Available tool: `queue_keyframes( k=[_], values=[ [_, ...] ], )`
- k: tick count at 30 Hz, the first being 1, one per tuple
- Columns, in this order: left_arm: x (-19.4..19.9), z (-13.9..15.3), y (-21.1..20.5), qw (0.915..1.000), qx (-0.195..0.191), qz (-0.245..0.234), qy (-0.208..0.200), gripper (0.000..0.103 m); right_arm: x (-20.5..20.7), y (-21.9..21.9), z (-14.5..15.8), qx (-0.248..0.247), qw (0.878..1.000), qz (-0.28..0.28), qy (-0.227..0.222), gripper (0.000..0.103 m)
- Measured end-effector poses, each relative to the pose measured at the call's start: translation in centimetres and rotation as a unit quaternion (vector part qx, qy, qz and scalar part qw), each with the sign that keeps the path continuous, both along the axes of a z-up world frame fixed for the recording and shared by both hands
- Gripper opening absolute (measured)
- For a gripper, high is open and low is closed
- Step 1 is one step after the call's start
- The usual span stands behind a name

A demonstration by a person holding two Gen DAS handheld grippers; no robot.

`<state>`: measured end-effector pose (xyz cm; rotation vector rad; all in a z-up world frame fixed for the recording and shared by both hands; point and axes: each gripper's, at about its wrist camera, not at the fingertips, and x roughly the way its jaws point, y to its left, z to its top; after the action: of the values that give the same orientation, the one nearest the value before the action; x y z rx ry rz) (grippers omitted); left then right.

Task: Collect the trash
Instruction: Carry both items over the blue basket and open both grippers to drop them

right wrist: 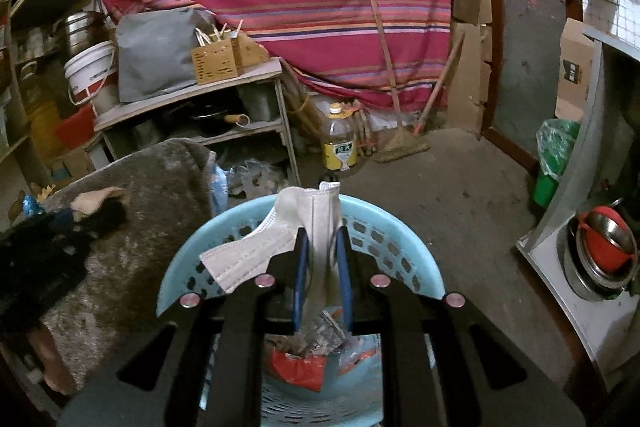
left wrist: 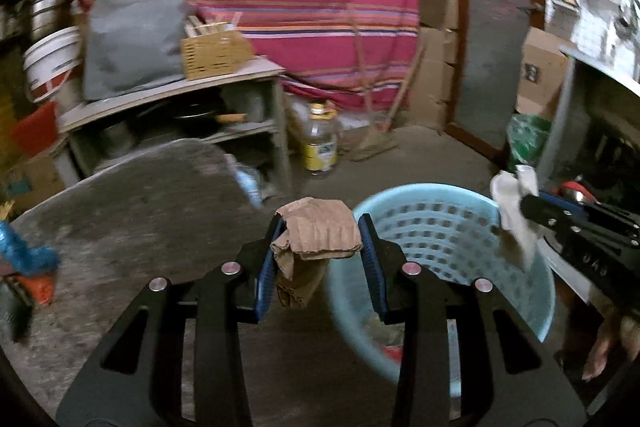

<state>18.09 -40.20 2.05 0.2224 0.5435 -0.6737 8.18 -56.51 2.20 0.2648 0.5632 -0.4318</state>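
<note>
Right-wrist view has my right gripper (right wrist: 322, 247) clamping the face mask (right wrist: 256, 255) above the blue basket (right wrist: 400, 239), my left gripper (left wrist: 320, 243) pinching crumpled brown paper (left wrist: 316, 231); release only once centred over the opening.

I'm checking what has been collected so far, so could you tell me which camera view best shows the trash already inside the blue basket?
The right wrist view: it looks down into the blue basket at the wrappers. The left wrist view shows mostly the basket's wall, contents blurred.
</note>
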Motion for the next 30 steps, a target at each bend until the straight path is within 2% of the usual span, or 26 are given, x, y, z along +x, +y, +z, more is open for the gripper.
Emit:
queue_keyframes(
  k=[6,7,9,11,16,18,21,24,28,29,30],
  values=[
    [-1.5,-0.6,-4.0,0.9992,0.017,-0.035,-0.011,0.038,-0.7,-1.3,-0.3,0.014,1.0,-0.005,-0.008,0.015],
    [-1.6,-0.5,-4.2,0.9991,0.019,-0.035,-0.013,0.041,-0.8,-1.5,-0.4,0.016,1.0,-0.008,-0.008,0.015],
    [-1.4,-0.2,-4.1,0.9994,0.015,-0.03,-0.012,0.059,-1.0,-1.9,-0.6,0.023,1.0,-0.013,-0.009,0.015],
    [-0.9,0.1,-3.7,0.9995,0.011,-0.024,-0.014,0.065,-1.2,-2.2,-0.8,0.028,0.999,-0.018,-0.011,0.015],
    [0.1,0.8,-1.8,0.9999,0.006,-0.008,-0.01,0.081,-1.2,-2.3,-0.9,0.028,0.999,-0.017,-0.01,0.015],
    [0.4,1.3,-0.4,0.9999,-0.001,0.0,-0.012,0.093,-0.8,-2.2,-1.1,0.029,0.999,-0.013,-0.007,0.015],
    [0.6,1.9,2.0,0.9996,-0.003,0.019,-0.023,0.098,0.2,-1.3,-1.2,0.027,1.0,-0.008,0.0,0.017],
    [1.4,2.4,5.1,0.9988,0.003,0.04,-0.028,0.098,1.7,-0.2,-1.6,0.026,0.999,-0.003,0.02,0.021],
    [2.7,2.9,9.8,0.9963,0.007,0.077,-0.036,0.098,2.9,0.6,-2.1,0.024,0.999,-0.016,0.037,0.059],
    [3.2,2.9,11.4,0.9948,0.012,0.093,-0.041,0.098,3.0,0.6,-2.2,0.024,0.999,-0.021,0.039,0.064],
    [3.4,2.9,12.4,0.9938,0.015,0.102,-0.043,0.098,3.1,0.8,-2.2,0.023,0.998,-0.028,0.041,0.064]
  ],
)
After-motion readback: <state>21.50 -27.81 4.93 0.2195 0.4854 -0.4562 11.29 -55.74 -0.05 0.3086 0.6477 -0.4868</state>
